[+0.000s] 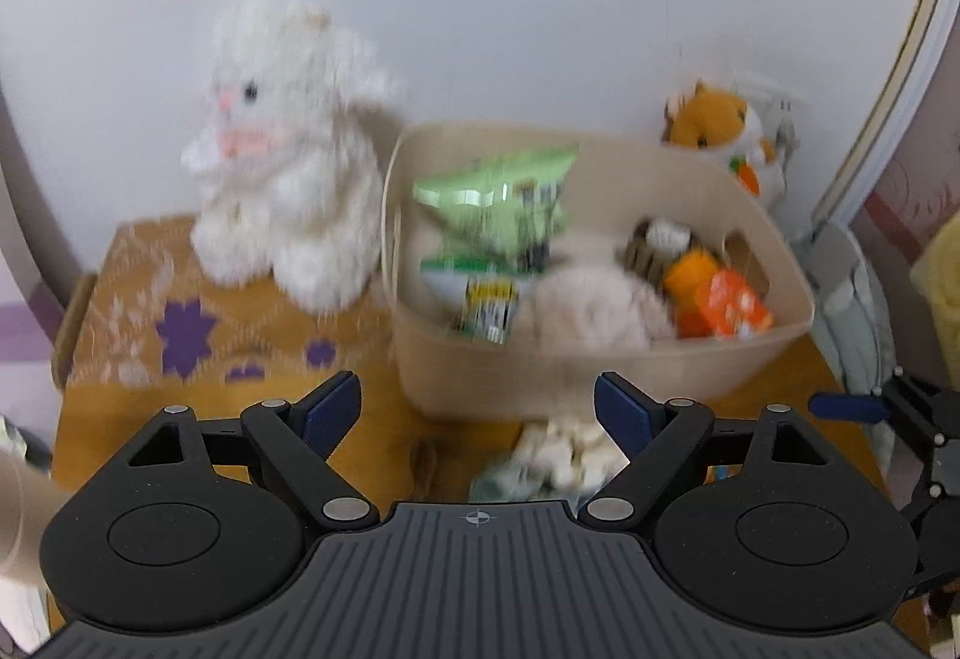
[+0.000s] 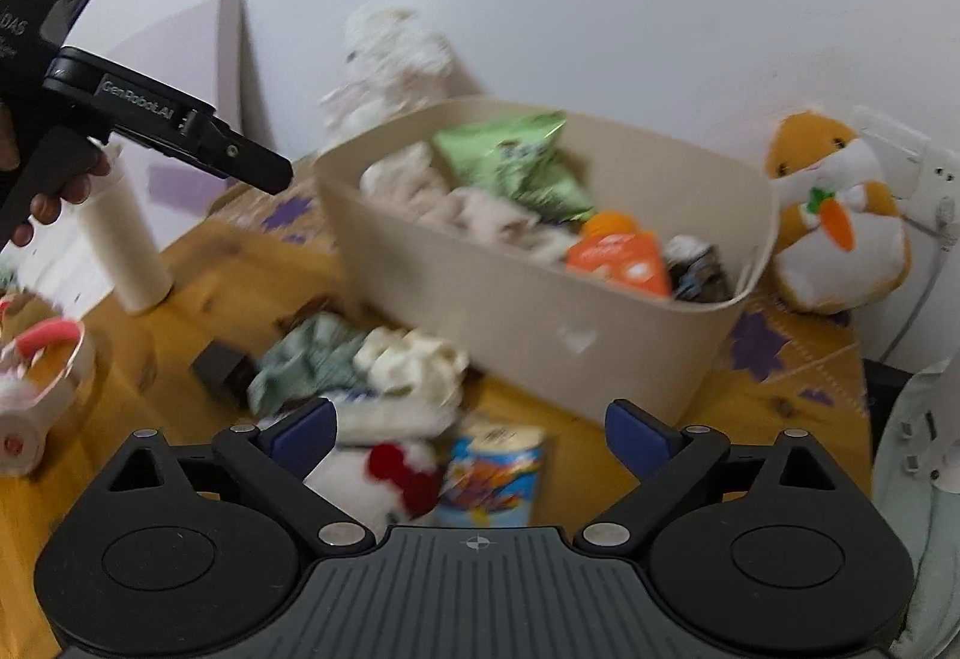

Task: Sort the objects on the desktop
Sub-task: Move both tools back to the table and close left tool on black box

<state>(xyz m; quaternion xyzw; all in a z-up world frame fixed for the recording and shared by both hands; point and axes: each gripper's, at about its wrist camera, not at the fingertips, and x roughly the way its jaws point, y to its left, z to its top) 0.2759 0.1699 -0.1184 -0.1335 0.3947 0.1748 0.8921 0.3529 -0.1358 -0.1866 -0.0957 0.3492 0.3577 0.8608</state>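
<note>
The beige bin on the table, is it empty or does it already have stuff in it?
Partly filled. The beige bin holds a green snack bag, an orange pouch and pale soft items.

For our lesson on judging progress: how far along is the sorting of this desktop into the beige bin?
Done: the beige bin already holds a green packet and an orange pouch. In hand: nothing; the right gripper and left gripper are both open and empty. Left: a colourful can, crumpled cloths and a white tube lie on the table.
</note>
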